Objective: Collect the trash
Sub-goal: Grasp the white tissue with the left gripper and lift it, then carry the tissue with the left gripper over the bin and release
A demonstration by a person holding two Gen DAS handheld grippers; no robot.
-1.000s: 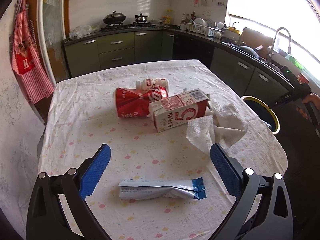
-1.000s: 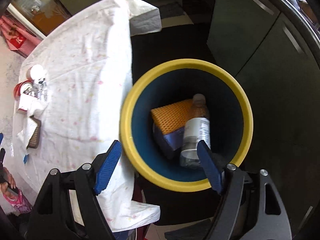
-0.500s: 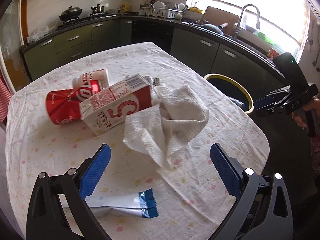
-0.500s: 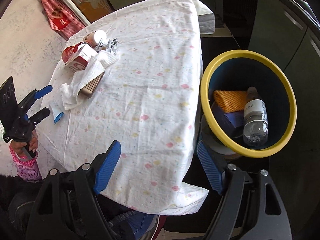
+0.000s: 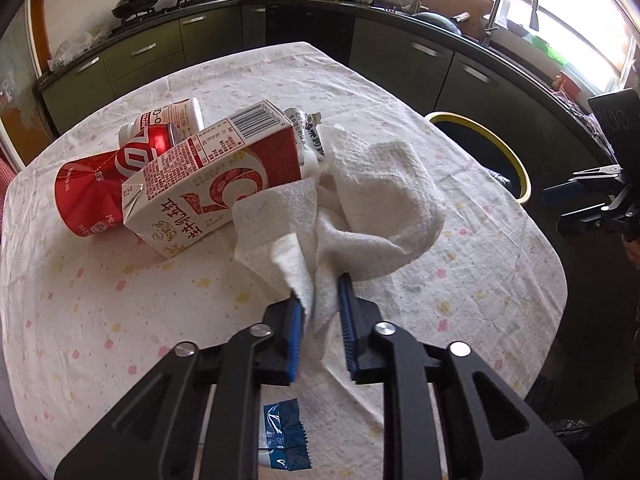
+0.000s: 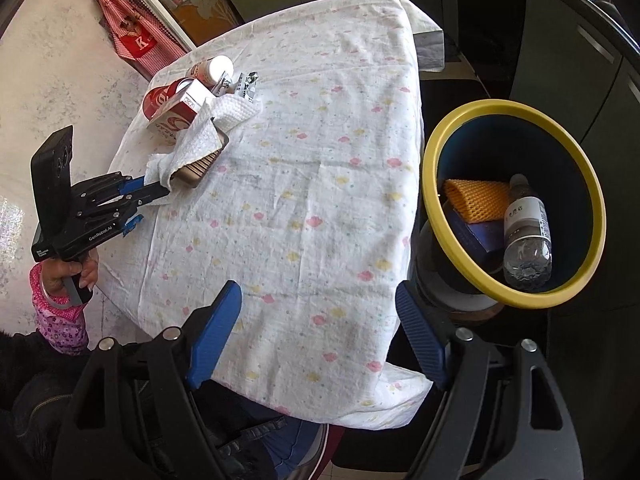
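The left gripper (image 5: 320,300) is pinching the near corner of a crumpled white paper towel (image 5: 376,200); its jaws have just been closing, and the blue pads (image 5: 295,332) are now pressing the paper between them. From the right wrist view the same gripper (image 6: 160,190) is reaching in from nine o'clock, held by a hand (image 6: 68,276) in a pink flowered sleeve (image 6: 60,320). The towel is lying on the table covered with a white flower-print cloth (image 5: 460,280), and in the right wrist view it is draping over a brown ribbed tray-like piece (image 6: 204,160). At ten o'clock of the towel a red-and-white milk carton (image 5: 216,184) is lying on its side, touching the paper. Behind the carton a dented red soda can (image 5: 100,184) and a small white bottle with red print (image 5: 172,118) are lying side by side. A silvery printed wrapper (image 5: 308,132) is sticking out at twelve o'clock of the towel. Under the left gripper's body, at six o'clock, a white sachet with a blue end (image 5: 280,444) is resting on the cloth.

The right gripper (image 6: 320,340) is hanging with its fingers spread wide and nothing between them, over the table's near edge. At three o'clock of it, just beside the table, a dark blue bin with a yellow rim (image 6: 436,148) is standing on the floor, holding an orange foam net (image 6: 476,196), a dark blue box (image 6: 476,234) and a clear plastic bottle (image 6: 528,232)
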